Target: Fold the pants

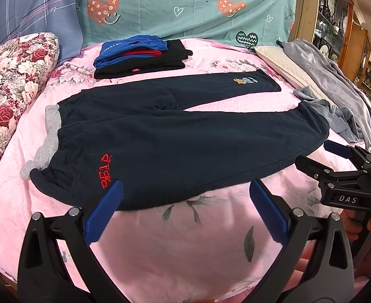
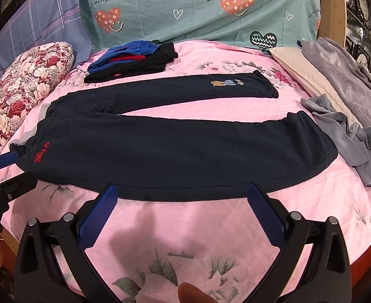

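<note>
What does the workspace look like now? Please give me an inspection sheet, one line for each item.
Surface: pink floral bedspread, soft, slightly wrinkled.
Job's things: dark navy pants lie flat and unfolded, legs spread apart, waistband to the left, red lettering near the waist, bear patch on the far leg.
Clutter: stack of folded clothes behind the pants; grey garments bunched at the right; floral pillow at the left; cream quilted pillow at the far right.
Grippers: left tongs open at the near edge of the pants; right tongs open at the near leg's edge. Neither holds cloth.
Cables: nothing seen.
Surroundings: teal heart-print bedding upright behind; wooden display cabinet at the right.
</note>
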Demonstrator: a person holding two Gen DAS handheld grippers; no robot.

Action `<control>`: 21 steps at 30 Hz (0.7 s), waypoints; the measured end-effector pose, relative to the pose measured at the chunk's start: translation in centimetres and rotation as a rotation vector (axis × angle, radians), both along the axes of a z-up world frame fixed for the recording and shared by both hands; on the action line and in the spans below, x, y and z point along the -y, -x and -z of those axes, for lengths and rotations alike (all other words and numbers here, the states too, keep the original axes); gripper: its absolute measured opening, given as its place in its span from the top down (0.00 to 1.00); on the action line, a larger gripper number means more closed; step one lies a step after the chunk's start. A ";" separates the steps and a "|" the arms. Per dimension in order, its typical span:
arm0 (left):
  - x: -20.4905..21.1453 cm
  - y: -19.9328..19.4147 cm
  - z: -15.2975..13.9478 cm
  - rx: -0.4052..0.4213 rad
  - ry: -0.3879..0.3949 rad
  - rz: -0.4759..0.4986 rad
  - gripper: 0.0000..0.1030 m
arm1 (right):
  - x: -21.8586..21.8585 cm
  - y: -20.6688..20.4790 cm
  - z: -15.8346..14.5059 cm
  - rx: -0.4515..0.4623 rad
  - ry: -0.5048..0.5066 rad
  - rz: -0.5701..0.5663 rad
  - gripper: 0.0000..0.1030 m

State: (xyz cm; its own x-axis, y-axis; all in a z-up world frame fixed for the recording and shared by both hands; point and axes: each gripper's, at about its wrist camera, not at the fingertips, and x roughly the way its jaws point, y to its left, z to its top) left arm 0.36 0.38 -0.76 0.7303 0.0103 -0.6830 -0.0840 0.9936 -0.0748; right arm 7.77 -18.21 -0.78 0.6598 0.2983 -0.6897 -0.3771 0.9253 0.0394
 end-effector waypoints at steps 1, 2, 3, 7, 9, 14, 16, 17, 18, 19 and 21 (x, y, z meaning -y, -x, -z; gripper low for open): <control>0.0 0.0 0.0 0.001 0.000 0.000 0.02 | 0.0 0.0 0.0 -0.002 0.000 -0.001 0.01; 0.0 0.0 0.1 0.000 -0.001 0.000 0.02 | 0.0 0.0 0.1 -0.002 0.000 -0.001 0.01; 0.0 0.0 0.1 0.000 0.000 -0.001 0.02 | 0.0 0.0 0.1 -0.003 0.001 -0.002 0.01; 0.0 0.0 0.2 0.000 0.000 0.000 0.02 | -0.1 0.1 0.1 -0.002 0.002 -0.002 0.01; 0.1 0.0 0.2 -0.001 -0.003 0.000 0.02 | -0.1 0.0 0.1 -0.003 0.001 0.000 0.01; 0.2 0.1 0.2 -0.002 -0.004 0.002 0.02 | -0.2 0.1 0.2 -0.006 0.004 -0.002 0.01; 0.2 0.1 0.2 -0.003 -0.004 0.002 0.02 | -0.2 0.1 0.2 -0.007 0.005 -0.004 0.01; 0.3 0.1 0.2 -0.002 -0.004 0.003 0.02 | -0.2 0.1 0.2 -0.007 0.006 -0.004 0.01; 0.3 0.1 0.2 -0.002 -0.005 0.003 0.02 | -0.2 0.1 0.2 -0.007 0.005 -0.006 0.01; 0.3 0.1 0.2 -0.002 -0.005 0.003 0.02 | -0.2 0.1 0.2 -0.008 0.005 -0.007 0.01; 0.3 0.1 0.2 0.000 -0.008 0.004 0.02 | -0.2 0.1 0.2 -0.010 0.005 -0.007 0.01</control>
State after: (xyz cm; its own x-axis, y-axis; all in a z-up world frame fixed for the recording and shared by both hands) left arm 0.24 0.04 -0.98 0.7301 0.0127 -0.6832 -0.0803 0.9945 -0.0673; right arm 7.66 -17.98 -0.98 0.6506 0.3000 -0.6976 -0.3836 0.9227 0.0390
